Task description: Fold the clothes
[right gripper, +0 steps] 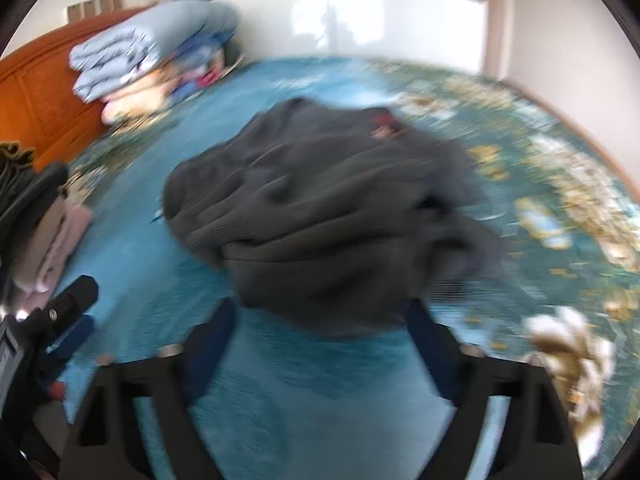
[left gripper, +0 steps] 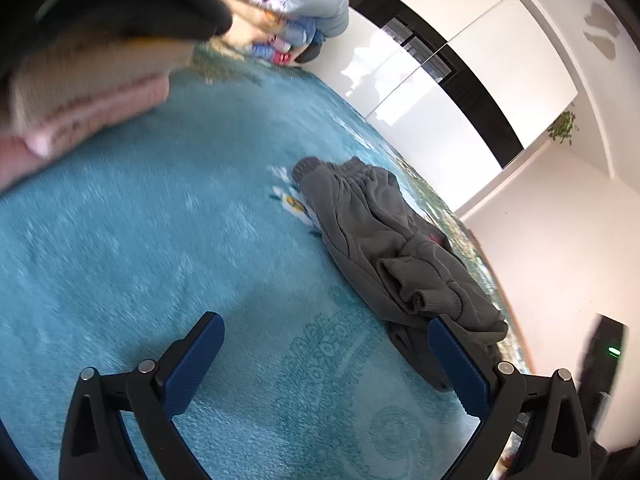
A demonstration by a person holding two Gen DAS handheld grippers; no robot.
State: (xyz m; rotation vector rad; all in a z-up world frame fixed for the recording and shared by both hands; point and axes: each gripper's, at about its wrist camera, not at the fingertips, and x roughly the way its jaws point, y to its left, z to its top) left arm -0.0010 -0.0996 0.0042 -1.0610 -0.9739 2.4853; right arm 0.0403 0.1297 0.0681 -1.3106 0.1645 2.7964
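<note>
With both my left gripper (left gripper: 326,364) and right gripper (right gripper: 320,344) spread and empty, I'm reaching for the crumpled grey garment (right gripper: 320,208) to flatten it next

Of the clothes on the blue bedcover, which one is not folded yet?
The dark grey garment, alone and crumpled in the middle of the bedcover. The pink and beige pieces are stacked flat, and the light blue bedding sits folded by the headboard.

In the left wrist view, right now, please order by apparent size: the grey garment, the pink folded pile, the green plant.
1. Grey garment, largest.
2. Pink folded pile: it looks nearly as large, but it is blurred, cut by the frame edge and close to the camera, so this rank is unsure.
3. Green plant, smallest, and far away.
</note>
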